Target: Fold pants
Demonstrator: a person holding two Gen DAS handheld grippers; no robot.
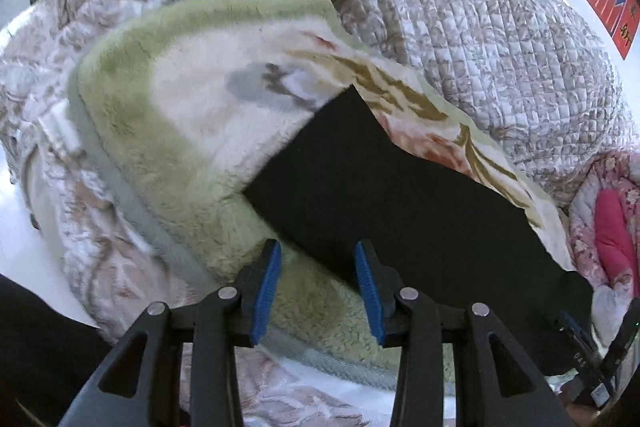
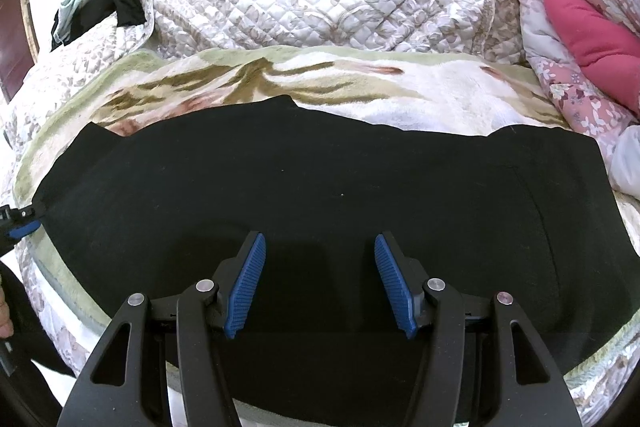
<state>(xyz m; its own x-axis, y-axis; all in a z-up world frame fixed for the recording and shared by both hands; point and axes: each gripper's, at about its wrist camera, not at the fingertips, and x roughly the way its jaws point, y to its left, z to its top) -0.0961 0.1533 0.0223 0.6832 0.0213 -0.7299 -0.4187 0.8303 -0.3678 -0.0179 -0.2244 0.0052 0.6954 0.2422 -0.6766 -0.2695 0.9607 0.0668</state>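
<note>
Pants: we see black pants (image 2: 320,187) flat on the fleece blanket (image 2: 440,99) on the bed | left gripper (image 1: 318,263): fingers apart at the pants' end | right gripper (image 2: 320,255): fingers apart above the middle | hidden: pants' near edge cut off | right view only: full spread, pink cushion (image 2: 592,39).

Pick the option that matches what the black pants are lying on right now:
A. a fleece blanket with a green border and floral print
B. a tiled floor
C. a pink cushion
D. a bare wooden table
A: the black pants lie spread flat on the fleece blanket, whose green border and floral print show around them, with both grippers open and holding nothing.
</note>
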